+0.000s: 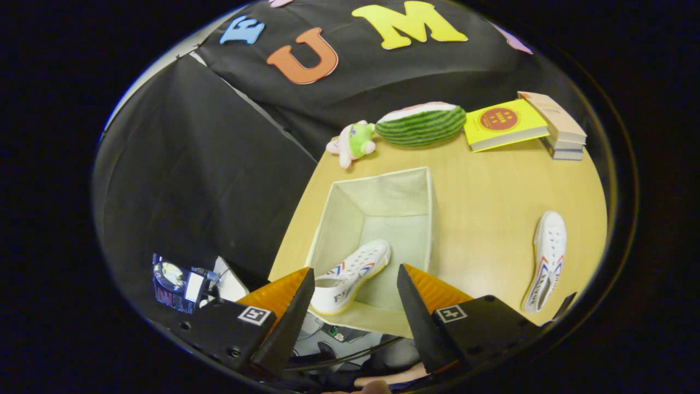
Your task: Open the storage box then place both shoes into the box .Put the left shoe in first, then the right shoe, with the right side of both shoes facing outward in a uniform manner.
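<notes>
An open, pale fabric storage box (432,213) sits on the wooden table just ahead of my fingers. One white shoe (353,273) with red and blue side stripes lies inside it on its side, its heel toward the near left wall and its toe pointing into the box. The second white shoe (546,257) lies on the table well to the right of the box. My gripper (354,284) hovers above the box's near edge, open, with the boxed shoe showing in the gap between the fingers and neither finger touching it.
Beyond the box, at the table's (492,186) far edge, lie a watermelon-shaped cushion (421,125), a small plush toy (354,142) and a stack of books (525,125). The table's left edge runs close beside the box. A small device (175,282) sits low at the left.
</notes>
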Tool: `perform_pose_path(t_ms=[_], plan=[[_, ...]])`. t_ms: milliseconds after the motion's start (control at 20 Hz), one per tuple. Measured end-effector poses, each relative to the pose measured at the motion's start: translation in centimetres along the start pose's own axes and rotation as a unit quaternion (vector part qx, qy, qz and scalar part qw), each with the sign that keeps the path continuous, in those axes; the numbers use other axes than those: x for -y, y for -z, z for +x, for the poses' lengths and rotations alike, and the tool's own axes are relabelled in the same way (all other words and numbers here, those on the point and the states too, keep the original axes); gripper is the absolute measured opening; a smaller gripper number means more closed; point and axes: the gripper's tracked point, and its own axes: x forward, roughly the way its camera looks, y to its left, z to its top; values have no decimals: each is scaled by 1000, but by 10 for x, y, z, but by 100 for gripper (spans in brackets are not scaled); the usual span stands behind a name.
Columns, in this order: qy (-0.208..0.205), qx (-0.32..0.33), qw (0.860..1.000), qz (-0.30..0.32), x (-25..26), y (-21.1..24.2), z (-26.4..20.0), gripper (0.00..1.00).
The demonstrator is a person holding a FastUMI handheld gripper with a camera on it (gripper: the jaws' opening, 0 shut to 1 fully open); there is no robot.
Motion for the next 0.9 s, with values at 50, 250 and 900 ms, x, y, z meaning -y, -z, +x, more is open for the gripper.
perform_pose_path(t_ms=[50,250,900], plan=[[14,2,1000,-3,19,1,-11,94],[98,-9,995,-26,112,19,-45,94],[208,-65,973,79,338,74,-40,92]])
